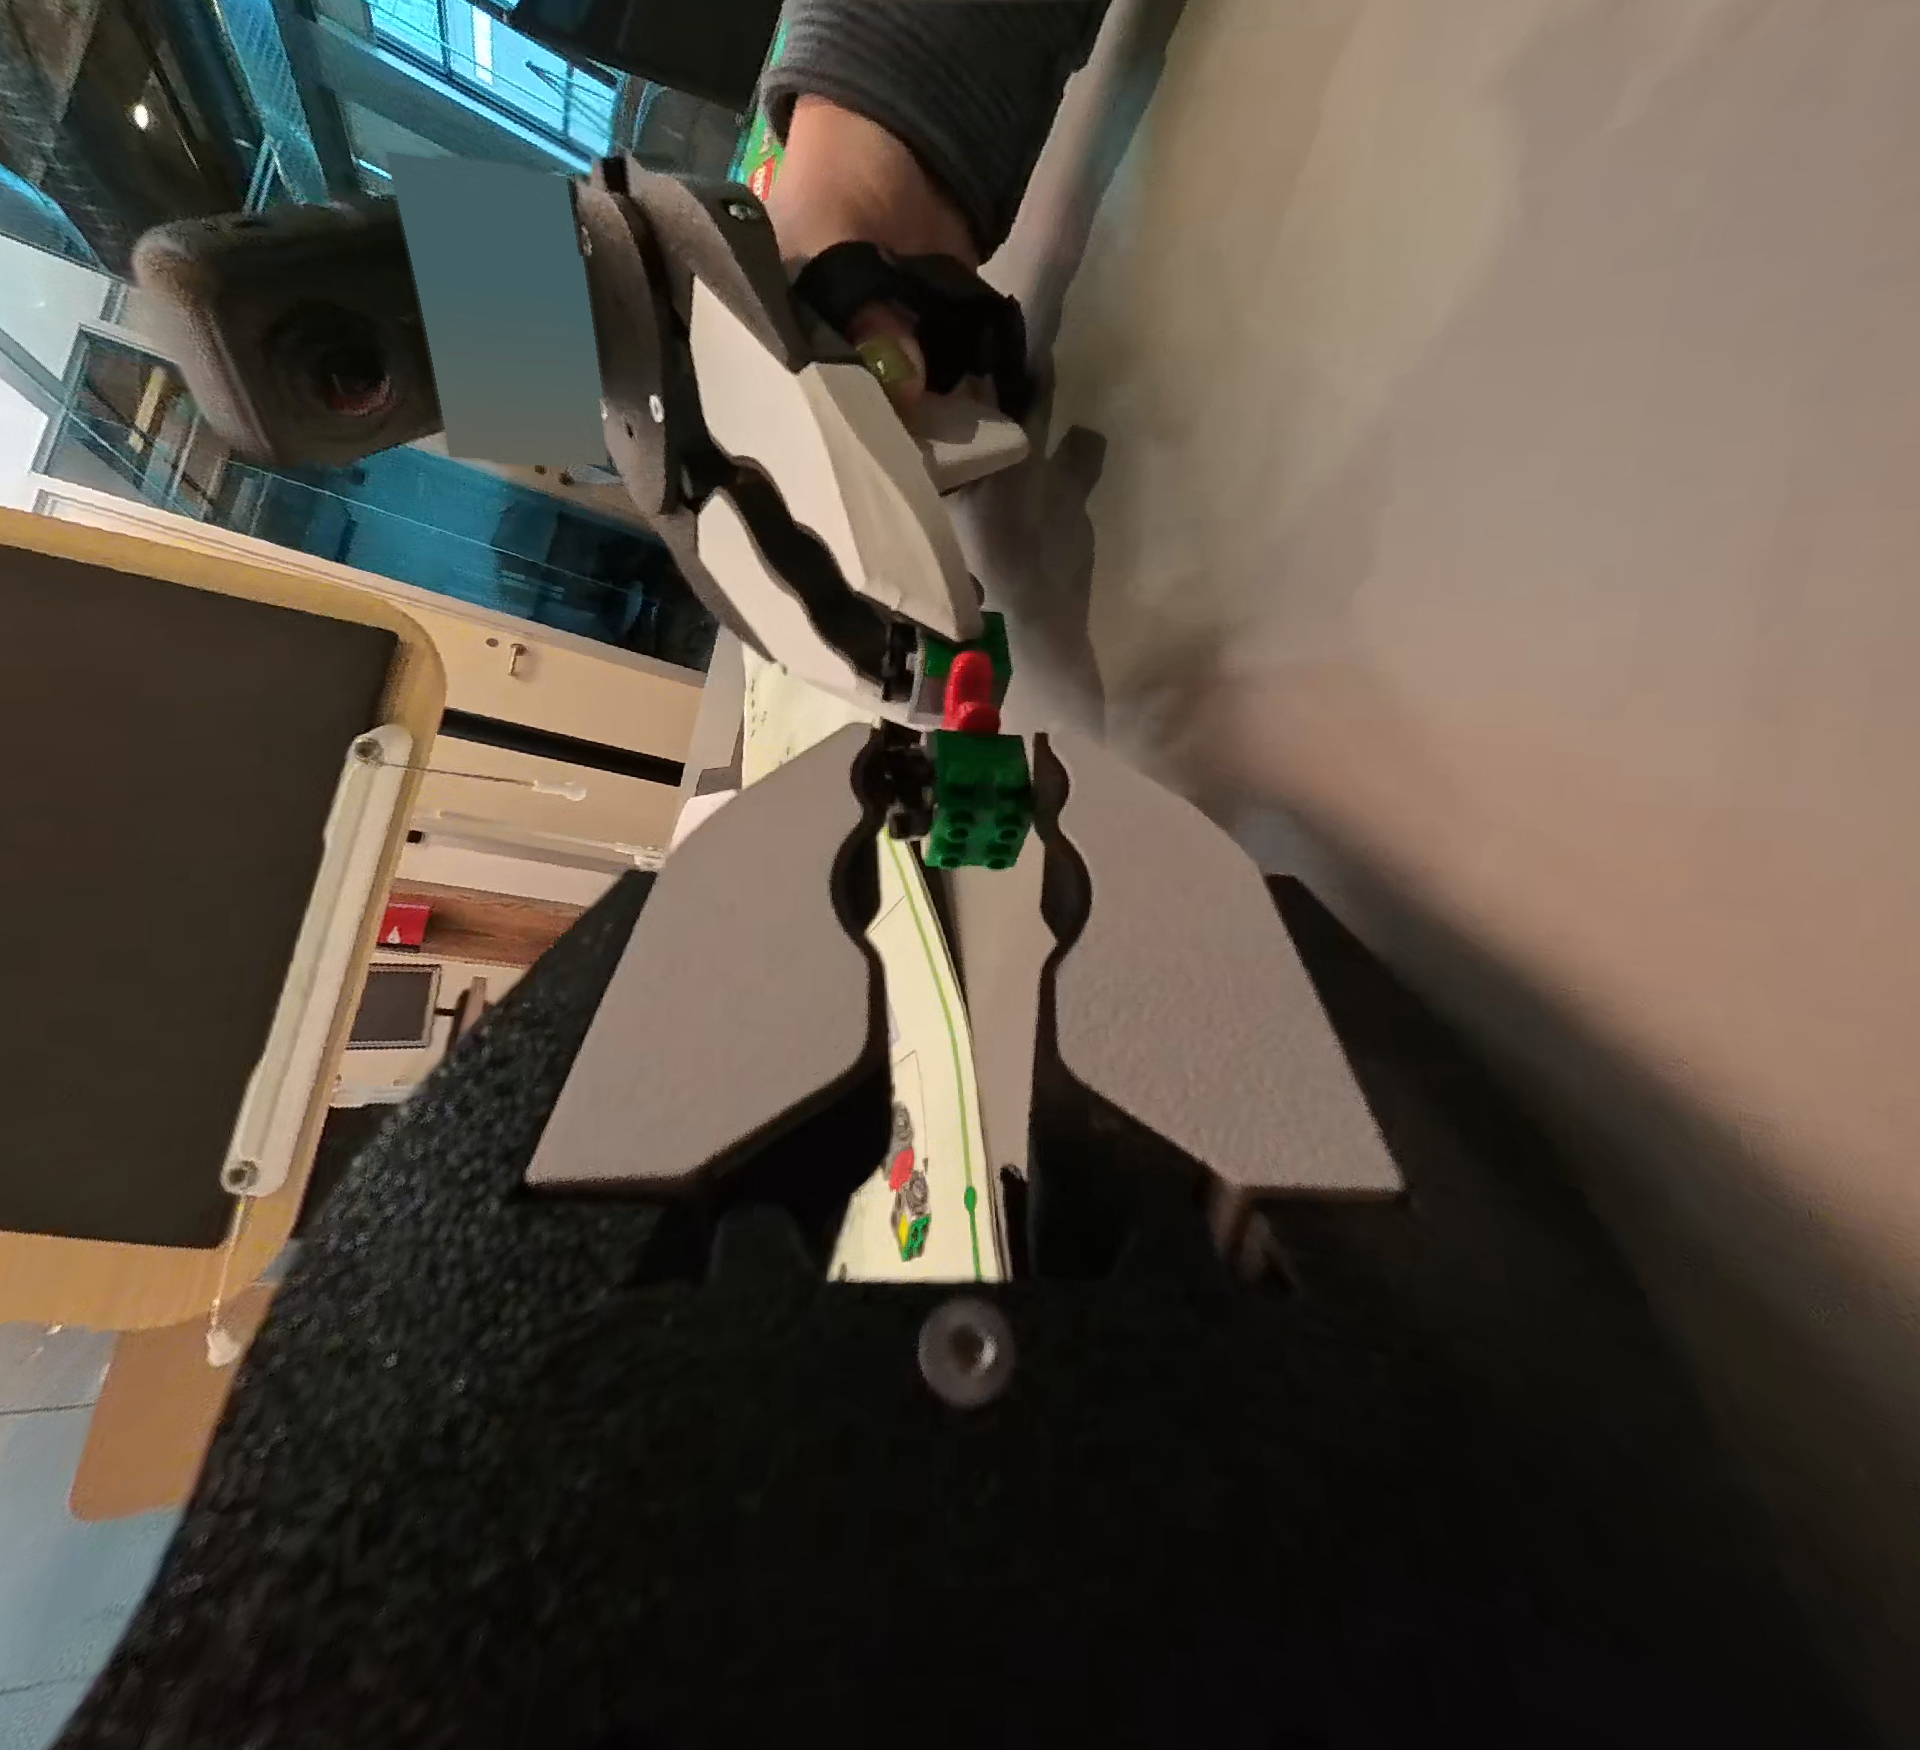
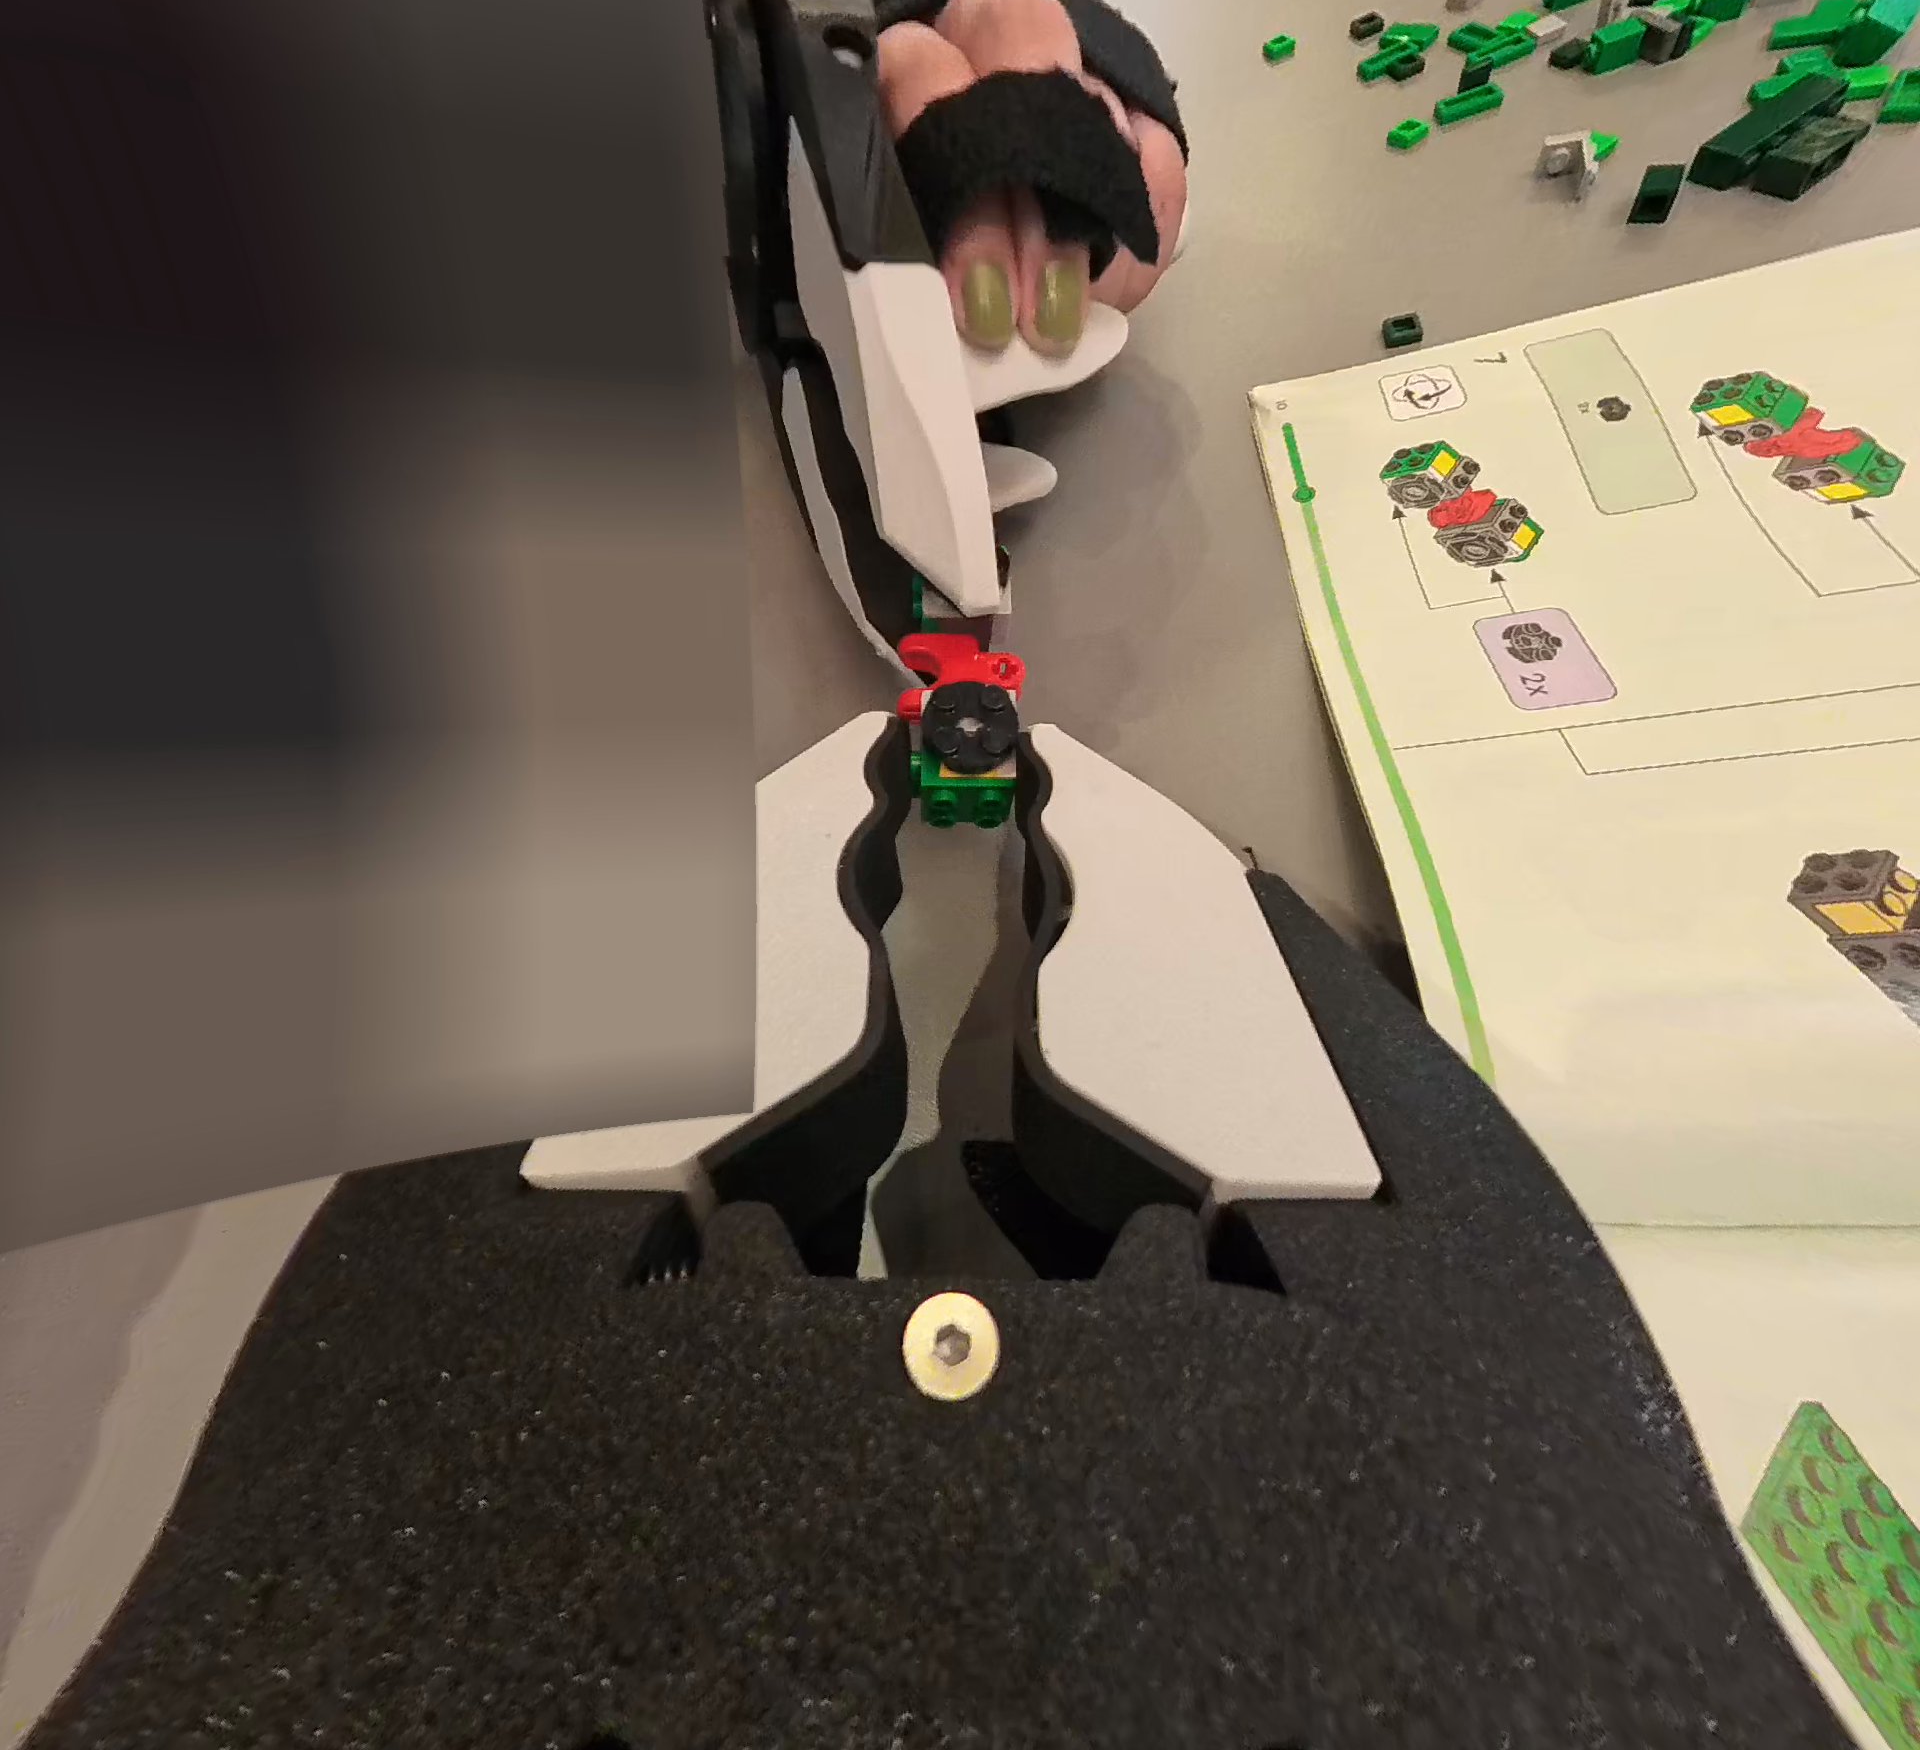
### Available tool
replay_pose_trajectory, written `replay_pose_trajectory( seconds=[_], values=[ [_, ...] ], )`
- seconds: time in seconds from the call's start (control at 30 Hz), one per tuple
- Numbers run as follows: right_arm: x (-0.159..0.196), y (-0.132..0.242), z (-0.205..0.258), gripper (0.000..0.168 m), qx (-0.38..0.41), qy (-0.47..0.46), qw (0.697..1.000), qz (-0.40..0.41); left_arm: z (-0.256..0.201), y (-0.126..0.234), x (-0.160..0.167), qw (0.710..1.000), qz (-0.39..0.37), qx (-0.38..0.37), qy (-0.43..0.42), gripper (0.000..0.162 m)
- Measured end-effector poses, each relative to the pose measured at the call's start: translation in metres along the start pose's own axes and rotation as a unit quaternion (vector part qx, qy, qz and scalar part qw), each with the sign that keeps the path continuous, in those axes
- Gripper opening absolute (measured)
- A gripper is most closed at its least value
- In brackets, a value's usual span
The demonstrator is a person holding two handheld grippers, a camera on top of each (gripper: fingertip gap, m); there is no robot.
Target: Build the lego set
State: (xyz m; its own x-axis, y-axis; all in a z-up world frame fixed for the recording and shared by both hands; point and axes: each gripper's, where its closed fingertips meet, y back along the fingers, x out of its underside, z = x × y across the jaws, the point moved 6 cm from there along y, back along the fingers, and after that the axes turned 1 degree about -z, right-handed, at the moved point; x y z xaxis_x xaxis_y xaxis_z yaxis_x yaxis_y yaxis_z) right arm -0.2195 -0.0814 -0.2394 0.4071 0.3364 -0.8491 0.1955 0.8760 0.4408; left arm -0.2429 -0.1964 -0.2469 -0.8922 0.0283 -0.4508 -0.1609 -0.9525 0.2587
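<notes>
Lego piece [image 2: 961,770] pinched at tips of right gripper [image 2: 964,765], held above table [image 2: 1226,557]. Light, stiff, hinge-jointed at red middle: grip green block sides. Left gripper [image 2: 956,604] at 12 o'clock, clamping far end. Loose bricks [image 2: 1714,27] at 1 o'clock.

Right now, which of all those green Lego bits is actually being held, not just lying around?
The small green assembly with the red piece and a black round plate on it, pinched at both ends between the two grippers' fingers. The other green pieces lie loose on the table.
</notes>
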Motion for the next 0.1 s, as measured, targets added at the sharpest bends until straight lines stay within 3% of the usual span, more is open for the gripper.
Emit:
replay_pose_trajectory(
  seconds=[0.1],
  values=[
    [-0.0011,0.0002,-0.0004,0.018,-0.001,-0.012,1.000,-0.004,0.0020,0.0005,0.0005,1.000,-0.002,0.002,0.017,0.026]
  ],
)
